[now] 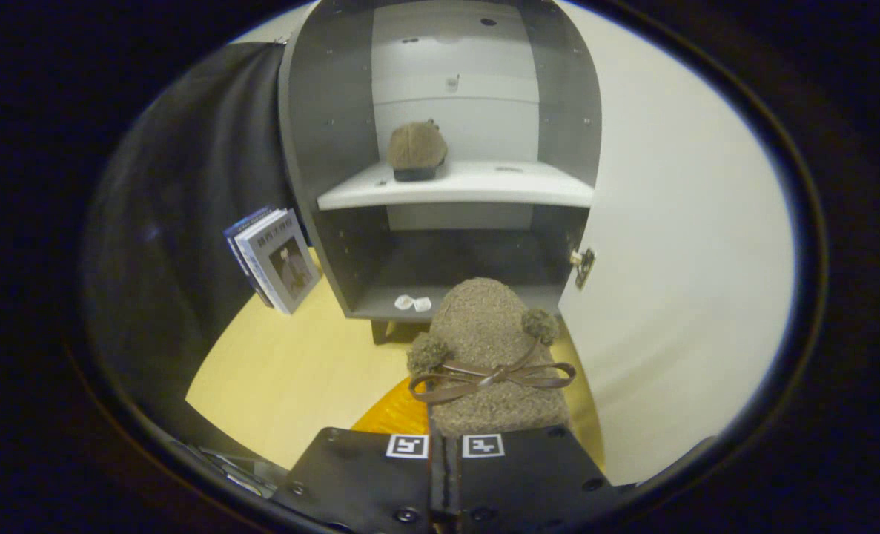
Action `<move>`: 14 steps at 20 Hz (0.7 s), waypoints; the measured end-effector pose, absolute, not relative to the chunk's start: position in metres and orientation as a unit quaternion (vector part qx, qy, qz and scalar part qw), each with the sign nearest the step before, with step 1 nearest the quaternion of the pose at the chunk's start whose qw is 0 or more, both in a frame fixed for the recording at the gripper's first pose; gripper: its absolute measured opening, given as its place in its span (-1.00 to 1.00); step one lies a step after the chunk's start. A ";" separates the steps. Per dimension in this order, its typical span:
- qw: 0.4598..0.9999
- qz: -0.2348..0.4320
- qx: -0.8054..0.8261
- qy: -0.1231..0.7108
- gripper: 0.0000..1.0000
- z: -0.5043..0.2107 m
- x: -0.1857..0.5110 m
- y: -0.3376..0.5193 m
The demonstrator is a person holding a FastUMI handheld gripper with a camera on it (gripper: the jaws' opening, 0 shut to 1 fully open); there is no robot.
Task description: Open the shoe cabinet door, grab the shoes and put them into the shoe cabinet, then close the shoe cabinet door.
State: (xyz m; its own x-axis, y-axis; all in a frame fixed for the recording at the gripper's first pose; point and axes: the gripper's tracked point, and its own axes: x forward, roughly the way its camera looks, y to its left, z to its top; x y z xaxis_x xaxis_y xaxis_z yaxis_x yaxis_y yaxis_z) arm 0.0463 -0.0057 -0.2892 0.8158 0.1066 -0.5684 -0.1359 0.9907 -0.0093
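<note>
Two fingers of the gripper (pixel 445 445) sit nearly closed together, pinching the heel of a brown fuzzy shoe (pixel 484 348) with pom-poms and a ribbon bow, held above the yellow floor (pixel 291 378). Beyond it stands the open shoe cabinet (pixel 447 148), its white door (pixel 677 259) swung aside, with a matching second shoe (pixel 417 150) on the middle shelf (pixel 484 185) and books (pixel 273 258) leaning beside the cabinet.
</note>
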 end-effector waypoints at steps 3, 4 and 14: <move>0.959 0.060 -0.026 0.276 -0.94 -0.242 0.079 -0.008; 0.961 0.058 -0.024 0.269 -0.95 -0.229 0.092 -0.006; 0.969 0.011 -0.028 0.247 -0.95 -0.172 0.282 0.002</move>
